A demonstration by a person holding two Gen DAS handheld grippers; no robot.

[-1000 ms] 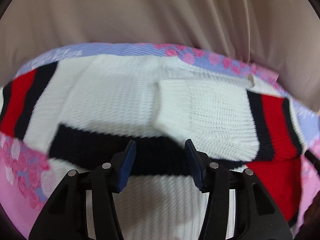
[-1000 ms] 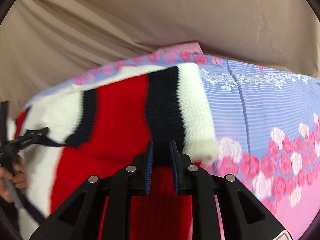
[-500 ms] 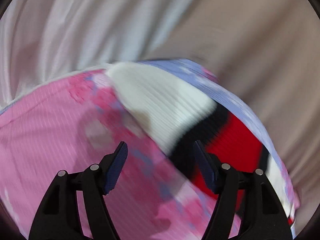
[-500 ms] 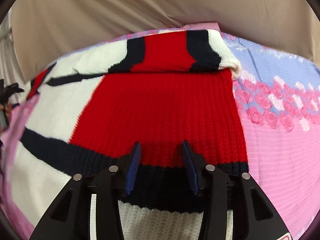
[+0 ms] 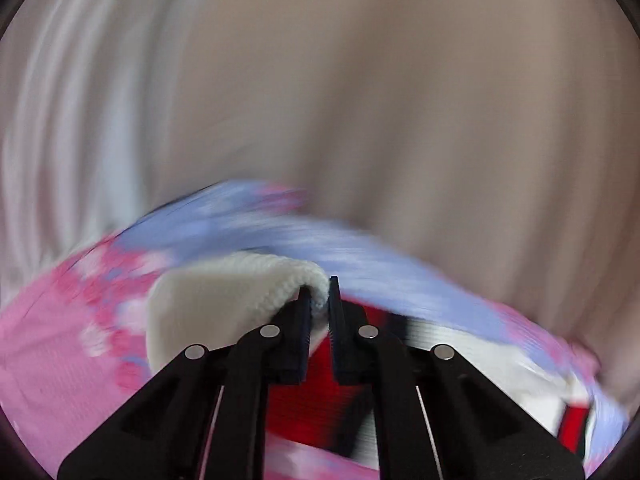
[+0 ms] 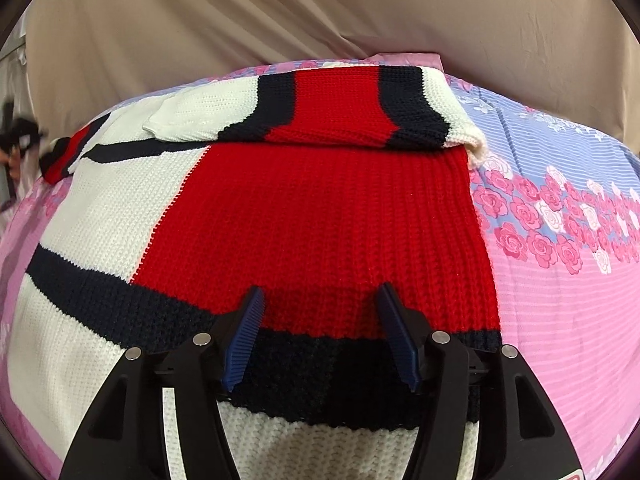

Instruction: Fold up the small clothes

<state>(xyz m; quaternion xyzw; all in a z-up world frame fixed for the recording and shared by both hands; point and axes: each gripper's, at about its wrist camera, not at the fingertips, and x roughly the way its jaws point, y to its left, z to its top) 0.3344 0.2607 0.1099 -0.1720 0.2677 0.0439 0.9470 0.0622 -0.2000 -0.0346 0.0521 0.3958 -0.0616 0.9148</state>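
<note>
A: The left wrist view is smeared by motion: the beige draped cloth backdrop and the pink and lilac floral bedsheet streak in arcs, and only the black left gripper looks sharp.

B: The right wrist view is crisp, evenly and softly lit. The black right gripper casts a faint shadow on the red, white and navy knitted sweater. Fisheye bulge, dark corners.

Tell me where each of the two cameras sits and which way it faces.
Left wrist: on the left gripper, looking along its fingers, shut on the sweater's white edge; background motion-blurred.
Right wrist: on the right gripper, fingers open, looking across the flat sweater; a blurred hand at far left.
Shared: the sweater, the floral sheet, the beige curtain.
</note>
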